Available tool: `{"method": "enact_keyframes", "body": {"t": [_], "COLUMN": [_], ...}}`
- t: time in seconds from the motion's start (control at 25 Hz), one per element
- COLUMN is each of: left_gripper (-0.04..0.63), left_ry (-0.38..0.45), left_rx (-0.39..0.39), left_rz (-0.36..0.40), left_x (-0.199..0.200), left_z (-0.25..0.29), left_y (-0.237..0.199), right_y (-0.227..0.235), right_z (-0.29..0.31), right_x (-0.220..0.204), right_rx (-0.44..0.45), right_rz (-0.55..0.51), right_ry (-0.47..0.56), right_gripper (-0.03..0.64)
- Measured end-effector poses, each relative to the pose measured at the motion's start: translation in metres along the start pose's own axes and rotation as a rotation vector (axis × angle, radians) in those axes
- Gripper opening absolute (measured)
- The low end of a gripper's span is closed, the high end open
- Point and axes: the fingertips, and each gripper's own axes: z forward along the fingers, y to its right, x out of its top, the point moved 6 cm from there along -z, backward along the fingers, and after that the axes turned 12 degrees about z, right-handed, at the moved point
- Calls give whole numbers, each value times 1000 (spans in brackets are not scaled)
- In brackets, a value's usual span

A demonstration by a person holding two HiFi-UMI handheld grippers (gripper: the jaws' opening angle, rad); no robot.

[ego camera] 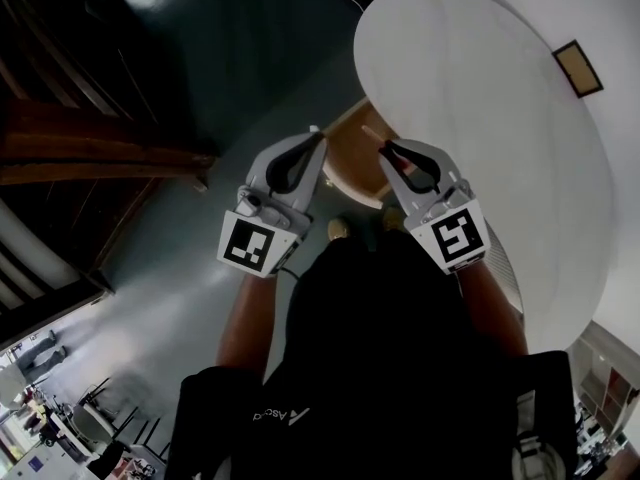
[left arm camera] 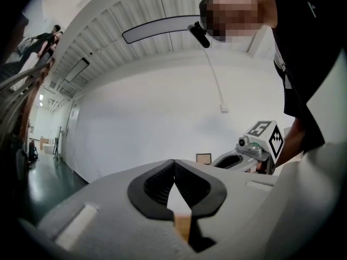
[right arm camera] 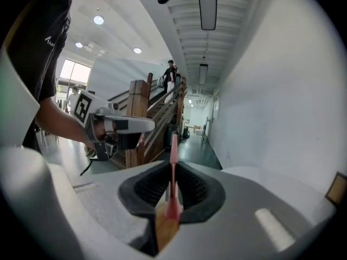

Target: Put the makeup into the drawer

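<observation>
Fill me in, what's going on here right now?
A person holds a gripper in each hand, both out in front over a wooden piece of furniture beside a white round table. The right gripper is clamped on a thin pink stick, likely the makeup item. The left gripper has its jaws together with nothing in them. Whether the wooden piece is the drawer cannot be told.

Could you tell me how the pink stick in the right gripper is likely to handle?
The pink stick looks thin and straight: probably light and stiff. Its tip juts past the right gripper, so a knock might pivot it.
</observation>
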Motion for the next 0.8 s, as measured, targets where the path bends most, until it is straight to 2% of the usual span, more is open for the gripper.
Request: {"method": "enact_keyframes", "body": {"t": [0.12, 0.36, 0.56, 0.8], "left_gripper": [11, 11, 11, 11], "left_ry": [-46, -68, -92, -148], "left_rx": [3, 8, 19, 22], "left_rz": [-21, -59, -73, -106], "left_x": [-18, -38, -54, -74], "left_z": [-9, -17, -23, -25], "left_y": [-15, -21, -29, -35], "right_y": [-5, -1, 10, 21], "right_z": [30, 74, 105, 135], "right_x": [-19, -76, -119, -165], "right_rx": [11, 29, 28, 29], "right_rz": [3, -3, -51, -56], "right_ry": [-76, -273, -418, -568], "right_gripper": [51, 51, 51, 52]}}
